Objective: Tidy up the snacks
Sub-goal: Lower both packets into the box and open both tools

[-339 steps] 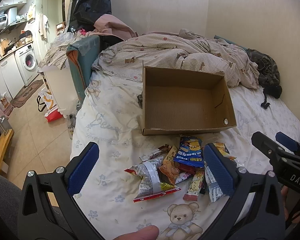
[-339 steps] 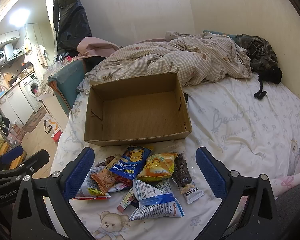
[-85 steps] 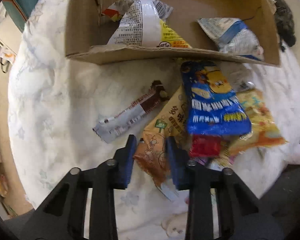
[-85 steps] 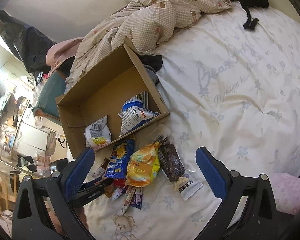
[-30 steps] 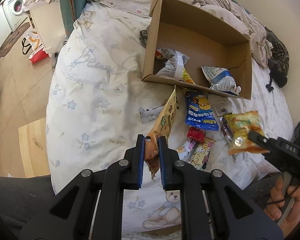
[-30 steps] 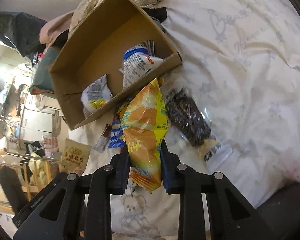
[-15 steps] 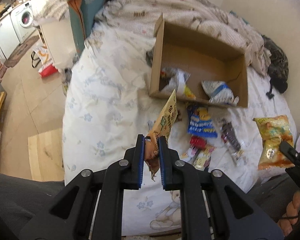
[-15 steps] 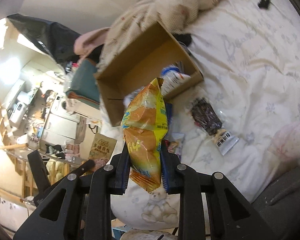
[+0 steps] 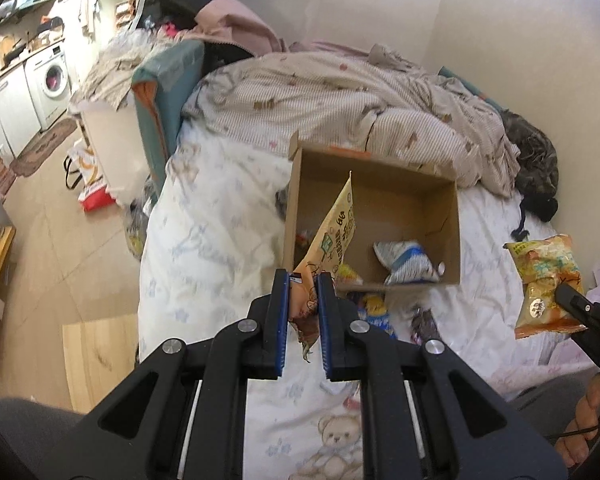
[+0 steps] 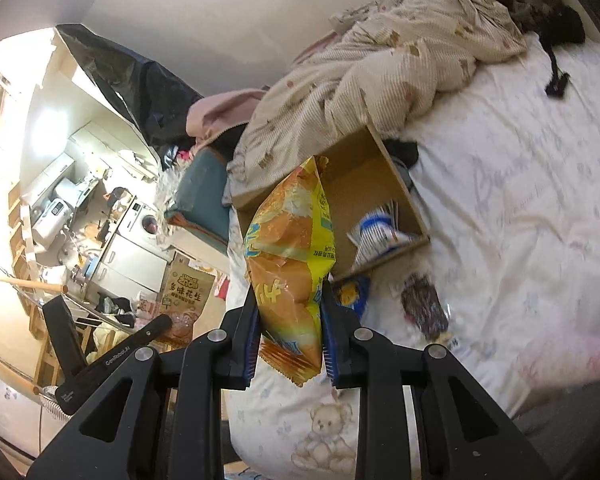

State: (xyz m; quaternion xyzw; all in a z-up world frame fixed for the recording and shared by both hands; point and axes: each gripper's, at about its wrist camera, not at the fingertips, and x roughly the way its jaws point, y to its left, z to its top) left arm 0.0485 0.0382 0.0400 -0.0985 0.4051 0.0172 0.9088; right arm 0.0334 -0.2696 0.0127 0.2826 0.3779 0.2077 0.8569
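On the white bear-print bedsheet, the open brown cardboard box waited. Both packets had just been lifted clear: left gripper clamped the tan flat snack pouch, right gripper the puffy orange-yellow chip bag, ready for boxing.

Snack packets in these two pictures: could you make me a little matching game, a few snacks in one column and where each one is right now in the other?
Things:
1. tan peanut packet
2. orange-yellow chip bag
3. blue-and-white packet
4. dark brown packet

Places:
A. lying on the bed sheet
B. pinched between the left gripper fingers
C. inside the cardboard box
D. pinched between the right gripper fingers

Pairs: 1-B, 2-D, 3-C, 4-A
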